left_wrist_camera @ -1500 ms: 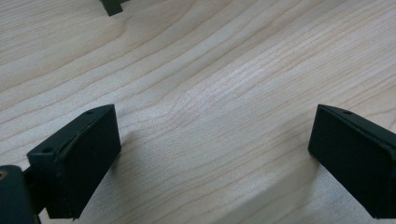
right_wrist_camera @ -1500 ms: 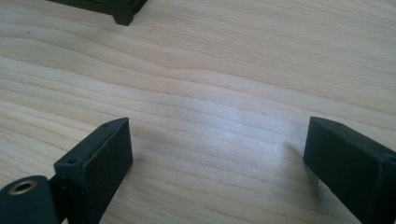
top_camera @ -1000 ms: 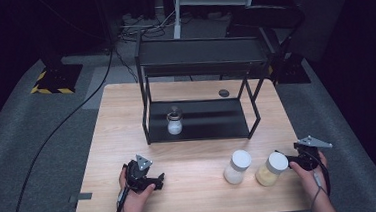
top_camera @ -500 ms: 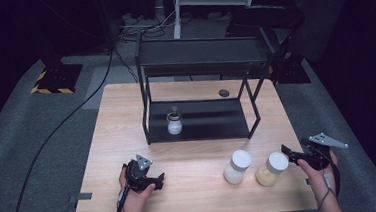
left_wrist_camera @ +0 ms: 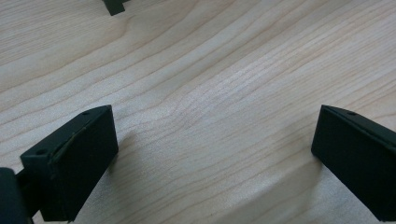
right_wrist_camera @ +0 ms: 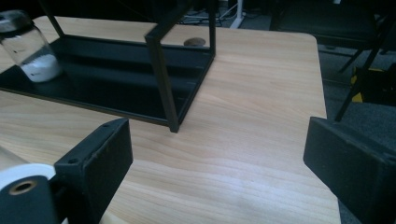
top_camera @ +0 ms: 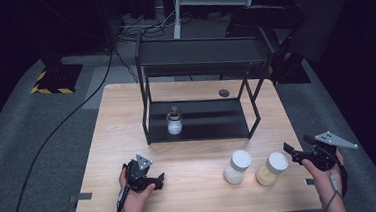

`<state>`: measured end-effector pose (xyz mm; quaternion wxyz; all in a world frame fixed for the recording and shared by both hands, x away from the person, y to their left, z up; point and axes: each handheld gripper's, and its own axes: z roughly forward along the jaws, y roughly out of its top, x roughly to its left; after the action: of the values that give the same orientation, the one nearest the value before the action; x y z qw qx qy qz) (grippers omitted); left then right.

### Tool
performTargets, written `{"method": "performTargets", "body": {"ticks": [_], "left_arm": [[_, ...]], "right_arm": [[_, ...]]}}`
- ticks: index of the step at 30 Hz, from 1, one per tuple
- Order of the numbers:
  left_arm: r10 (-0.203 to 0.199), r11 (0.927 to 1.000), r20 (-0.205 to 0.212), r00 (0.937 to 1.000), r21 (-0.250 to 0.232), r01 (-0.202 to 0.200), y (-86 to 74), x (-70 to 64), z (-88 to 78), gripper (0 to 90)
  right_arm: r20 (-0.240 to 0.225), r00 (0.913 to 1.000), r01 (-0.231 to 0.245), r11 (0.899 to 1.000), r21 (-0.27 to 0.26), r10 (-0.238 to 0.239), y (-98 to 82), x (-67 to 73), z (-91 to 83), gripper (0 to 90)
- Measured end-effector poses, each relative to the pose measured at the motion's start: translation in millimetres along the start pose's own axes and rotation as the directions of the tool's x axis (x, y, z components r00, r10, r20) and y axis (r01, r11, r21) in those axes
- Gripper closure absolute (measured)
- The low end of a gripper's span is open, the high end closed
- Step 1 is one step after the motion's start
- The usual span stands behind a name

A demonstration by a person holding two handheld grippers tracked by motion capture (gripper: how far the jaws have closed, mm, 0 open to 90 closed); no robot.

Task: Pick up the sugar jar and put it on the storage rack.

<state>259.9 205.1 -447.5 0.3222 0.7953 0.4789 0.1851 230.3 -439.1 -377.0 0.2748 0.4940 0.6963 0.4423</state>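
risk sits with the yellow-filled jar (top_camera: 272, 169), just left of the right gripper (top_camera: 295, 154): a careless sideways sweep could topple it into the white-filled jar (top_camera: 237, 166) beyond. right gripper's jaws stand wide, released, holding nothing. left gripper (top_camera: 153, 180) rests spread and empty on the table (left_wrist_camera: 210, 93).

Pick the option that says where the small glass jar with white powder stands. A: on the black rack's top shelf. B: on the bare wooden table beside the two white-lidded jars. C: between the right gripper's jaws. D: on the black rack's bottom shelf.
D: the small glass jar with white powder stands upright on the bottom shelf of the black metal rack, under the top shelf.
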Motion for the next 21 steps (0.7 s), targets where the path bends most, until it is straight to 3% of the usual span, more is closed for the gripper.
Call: {"method": "performTargets", "body": {"ticks": [12,21], "left_arm": [[0.001,1.0000,0.000,1.0000,-0.001,-0.001,-0.1,0.1,0.1,0.5],[0.001,1.0000,0.000,1.0000,0.000,-0.001,0.0,0.1,0.0,0.5]], "right_arm": [[-0.020,0.9998,0.003,0.998,-0.058,-0.005,10.3,23.6,-15.0,9.0],[-0.039,0.9990,0.020,0.997,-0.074,-0.023,18.1,46.4,-21.5,8.6]]}}
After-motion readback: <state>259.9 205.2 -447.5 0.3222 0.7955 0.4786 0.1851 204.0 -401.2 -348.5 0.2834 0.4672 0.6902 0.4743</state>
